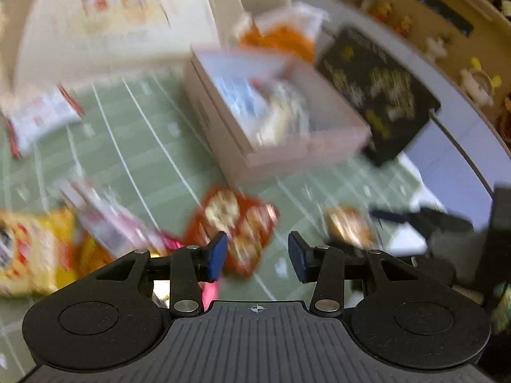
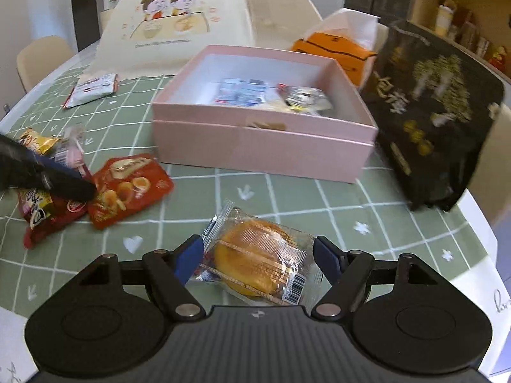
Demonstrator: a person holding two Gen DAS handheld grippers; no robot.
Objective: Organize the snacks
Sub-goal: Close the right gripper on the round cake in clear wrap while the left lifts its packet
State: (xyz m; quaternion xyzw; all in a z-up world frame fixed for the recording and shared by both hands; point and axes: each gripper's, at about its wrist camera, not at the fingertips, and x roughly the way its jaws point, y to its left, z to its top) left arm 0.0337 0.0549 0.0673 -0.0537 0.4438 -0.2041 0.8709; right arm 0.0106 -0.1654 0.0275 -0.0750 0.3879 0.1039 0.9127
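An open pink box (image 2: pixel 255 140) (image 1: pixel 287 156) stands on the green checked table cloth and holds a few wrapped snacks (image 2: pixel 242 92). My right gripper (image 2: pixel 258 261) is open, its jaws either side of a clear-wrapped round cake (image 2: pixel 255 261) lying on the cloth. My left gripper (image 1: pixel 258 255) is open and empty, just above an orange-red snack packet (image 1: pixel 236 226), which also shows in the right wrist view (image 2: pixel 127 188). The left wrist view is blurred. The left gripper's tip (image 2: pixel 64 185) shows over that packet in the right wrist view.
A dark red packet (image 2: pixel 48 214), a yellow packet (image 2: pixel 36 140) and a pink-white wrapper (image 2: pixel 73 153) lie at the left. A white-red packet (image 2: pixel 91 89) lies further back. A black bag (image 2: pixel 428 118) and an orange bag (image 2: pixel 332 51) stand right of the box.
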